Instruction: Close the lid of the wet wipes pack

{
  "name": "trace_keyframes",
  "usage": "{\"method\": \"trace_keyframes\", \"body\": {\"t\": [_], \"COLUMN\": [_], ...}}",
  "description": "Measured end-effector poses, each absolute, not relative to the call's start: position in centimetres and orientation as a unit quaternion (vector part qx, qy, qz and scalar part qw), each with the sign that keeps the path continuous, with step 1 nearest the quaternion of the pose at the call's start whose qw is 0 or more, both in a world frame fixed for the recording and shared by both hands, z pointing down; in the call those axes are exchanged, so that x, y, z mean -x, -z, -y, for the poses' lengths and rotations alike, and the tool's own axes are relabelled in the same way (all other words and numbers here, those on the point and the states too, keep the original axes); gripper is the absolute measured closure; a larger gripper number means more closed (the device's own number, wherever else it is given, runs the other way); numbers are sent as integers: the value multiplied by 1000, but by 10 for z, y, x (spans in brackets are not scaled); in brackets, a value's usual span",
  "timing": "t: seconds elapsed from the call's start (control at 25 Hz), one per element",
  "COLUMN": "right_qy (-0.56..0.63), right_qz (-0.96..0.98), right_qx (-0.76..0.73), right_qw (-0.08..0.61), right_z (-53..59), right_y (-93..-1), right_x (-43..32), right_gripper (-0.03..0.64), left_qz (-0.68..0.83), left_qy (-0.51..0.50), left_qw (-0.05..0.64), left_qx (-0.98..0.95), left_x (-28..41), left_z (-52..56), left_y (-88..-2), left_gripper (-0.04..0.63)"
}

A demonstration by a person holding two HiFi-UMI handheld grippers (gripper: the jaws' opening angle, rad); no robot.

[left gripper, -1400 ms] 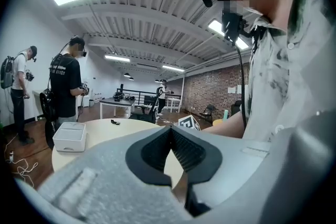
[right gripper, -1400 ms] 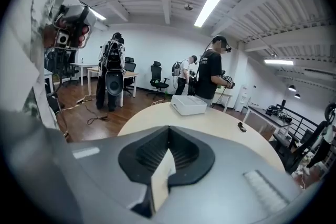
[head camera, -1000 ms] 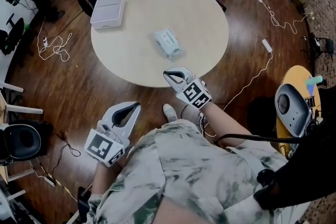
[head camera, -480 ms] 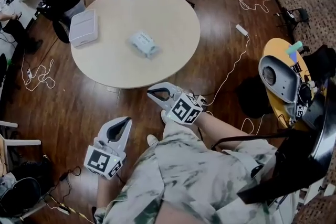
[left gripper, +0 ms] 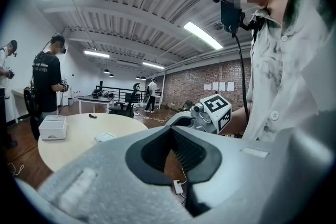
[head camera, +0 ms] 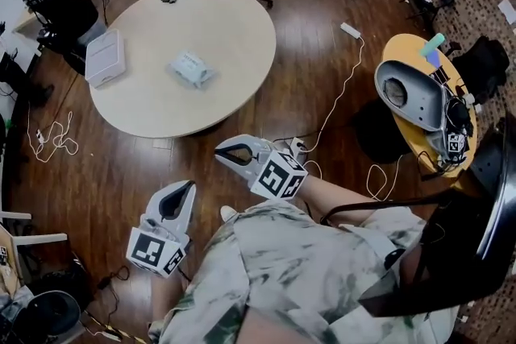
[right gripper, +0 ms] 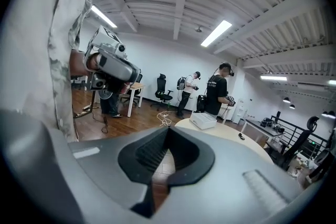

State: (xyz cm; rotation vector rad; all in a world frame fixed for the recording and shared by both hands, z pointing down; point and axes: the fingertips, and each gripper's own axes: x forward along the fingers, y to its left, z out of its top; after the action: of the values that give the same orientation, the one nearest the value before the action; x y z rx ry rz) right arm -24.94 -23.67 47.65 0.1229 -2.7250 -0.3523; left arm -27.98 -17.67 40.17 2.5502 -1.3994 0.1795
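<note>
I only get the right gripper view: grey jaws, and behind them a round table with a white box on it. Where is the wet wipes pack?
Observer: The head view shows the wet wipes pack lying near the middle of the round table, with nothing touching it.
Visitor: Is either gripper near it?
Observer: No. The left gripper and the right gripper both hang off the table, over the wooden floor.
Visitor: Does the left one hold anything?
Observer: No. The left gripper view shows its jaws tip to tip, with nothing between them.
</note>
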Motion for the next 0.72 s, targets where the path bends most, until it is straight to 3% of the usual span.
{"method": "trace_keyframes", "body": {"t": [0.72], "right_qy": [93], "right_qz": [986], "right_qx": [-12], "right_qw": [137], "right_z": [161], "right_y": [-470], "right_x": [75], "right_gripper": [612], "left_qz": [524], "left_qy": [-77], "left_qw": [144], "left_qx": [-836], "left_x": [116], "left_z": [105], "left_y": [-408], "left_gripper": [594]}}
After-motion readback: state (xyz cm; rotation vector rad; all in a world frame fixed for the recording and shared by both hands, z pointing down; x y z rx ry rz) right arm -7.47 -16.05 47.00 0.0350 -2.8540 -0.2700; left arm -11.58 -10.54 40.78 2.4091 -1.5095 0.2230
